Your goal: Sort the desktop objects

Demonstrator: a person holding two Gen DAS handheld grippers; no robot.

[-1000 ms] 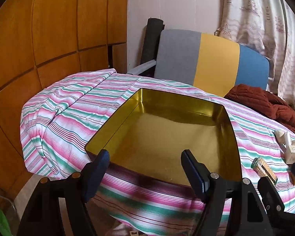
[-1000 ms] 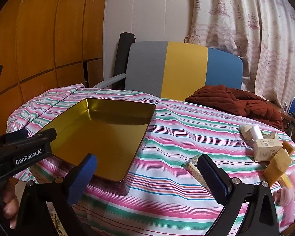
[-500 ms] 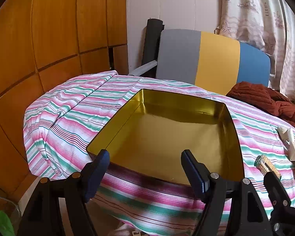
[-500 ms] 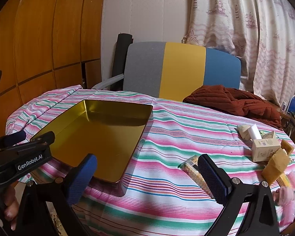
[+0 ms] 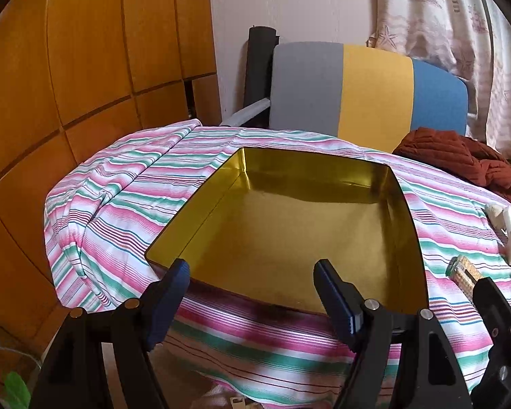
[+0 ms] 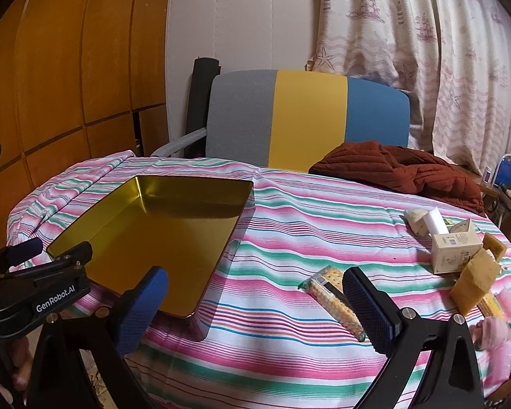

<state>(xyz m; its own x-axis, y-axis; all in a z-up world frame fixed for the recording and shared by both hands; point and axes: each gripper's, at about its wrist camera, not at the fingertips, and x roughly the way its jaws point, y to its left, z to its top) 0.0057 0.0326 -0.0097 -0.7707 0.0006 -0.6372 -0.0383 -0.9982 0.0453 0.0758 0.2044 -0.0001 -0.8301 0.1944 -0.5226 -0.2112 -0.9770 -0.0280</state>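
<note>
Right wrist view has crept slightly nearer over the last second, nothing else moving: the gold tray [image 6: 146,231] lies bare, the small carton [image 6: 454,250], cracker packet [image 6: 330,294] and other bits well right of it. Left gripper [image 5: 252,289] and right gripper [image 6: 255,301] hover with jaws spread, empty.

The cracker pack [image 6: 334,301] is half hidden behind the right gripper's finger [image 6: 368,310]. The pink thing [image 6: 492,332] at the edge is just a blur, and print on the small box [image 6: 454,250] is unreadable.

"GenRobot.AI" on left gripper [image 6: 27,255] body; box print unreadable.
</note>
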